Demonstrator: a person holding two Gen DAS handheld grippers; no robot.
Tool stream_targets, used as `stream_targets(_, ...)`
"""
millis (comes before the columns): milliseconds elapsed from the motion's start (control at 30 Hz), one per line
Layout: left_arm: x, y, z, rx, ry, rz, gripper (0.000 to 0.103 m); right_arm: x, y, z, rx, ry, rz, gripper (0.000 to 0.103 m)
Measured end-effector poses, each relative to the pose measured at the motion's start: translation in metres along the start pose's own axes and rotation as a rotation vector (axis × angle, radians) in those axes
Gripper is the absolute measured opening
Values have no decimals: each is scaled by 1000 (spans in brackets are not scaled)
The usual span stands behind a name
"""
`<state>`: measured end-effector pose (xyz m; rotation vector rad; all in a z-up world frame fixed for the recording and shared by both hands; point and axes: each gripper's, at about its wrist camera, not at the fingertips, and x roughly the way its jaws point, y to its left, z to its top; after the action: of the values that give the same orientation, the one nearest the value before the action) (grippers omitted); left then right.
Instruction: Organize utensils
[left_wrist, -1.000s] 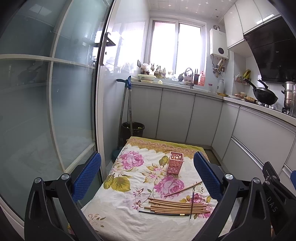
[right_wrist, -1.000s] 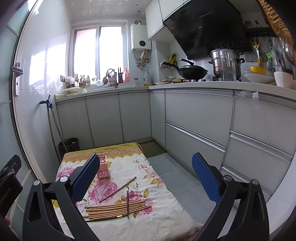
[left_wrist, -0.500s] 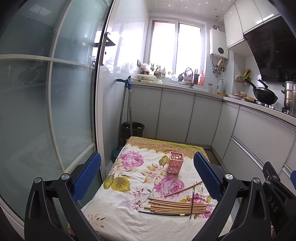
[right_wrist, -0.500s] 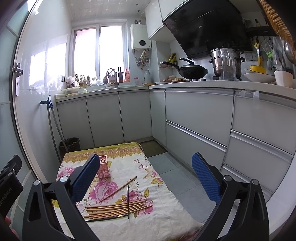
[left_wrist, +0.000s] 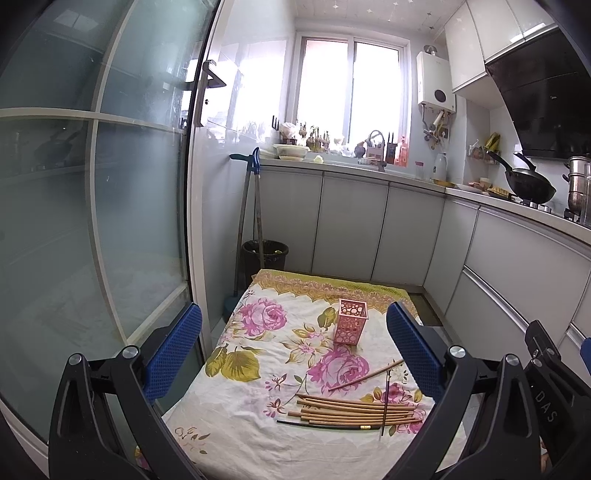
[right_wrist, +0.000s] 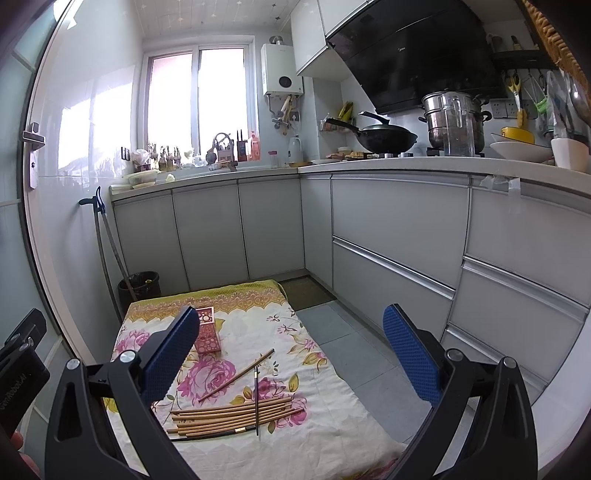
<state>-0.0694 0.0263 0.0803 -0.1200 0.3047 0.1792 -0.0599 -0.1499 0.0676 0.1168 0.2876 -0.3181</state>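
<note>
Several wooden chopsticks (left_wrist: 354, 408) lie in a loose bundle near the front of a floral cloth (left_wrist: 258, 369), with two dark chopsticks (left_wrist: 325, 425) among them and one wooden stick (left_wrist: 365, 374) lying apart at an angle. A pink perforated holder (left_wrist: 351, 326) stands upright behind them. The bundle (right_wrist: 229, 415) and holder (right_wrist: 208, 330) also show in the right wrist view. My left gripper (left_wrist: 293, 354) is open and empty, well above the cloth. My right gripper (right_wrist: 290, 358) is open and empty, to the right of the bundle.
A glass sliding door (left_wrist: 92, 221) runs along the left. Grey kitchen cabinets (right_wrist: 388, 236) line the back and right. A black bin (left_wrist: 264, 254) and mop handles (left_wrist: 251, 206) stand behind the cloth. Tiled floor (right_wrist: 343, 343) lies right of the cloth.
</note>
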Motion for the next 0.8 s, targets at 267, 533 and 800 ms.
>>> stream_targets(267,39,-19,-4,58,69,-63,96,34,-19,-7,59,59,-50,97)
stream_targets(533,193,-125,-43,425,551,-471,96,135,-99,-54,392,391,-52,97)
stream_targets(800,363,-223,-132,621,975,-633,95,229,-116,-112,485,674,8,97)
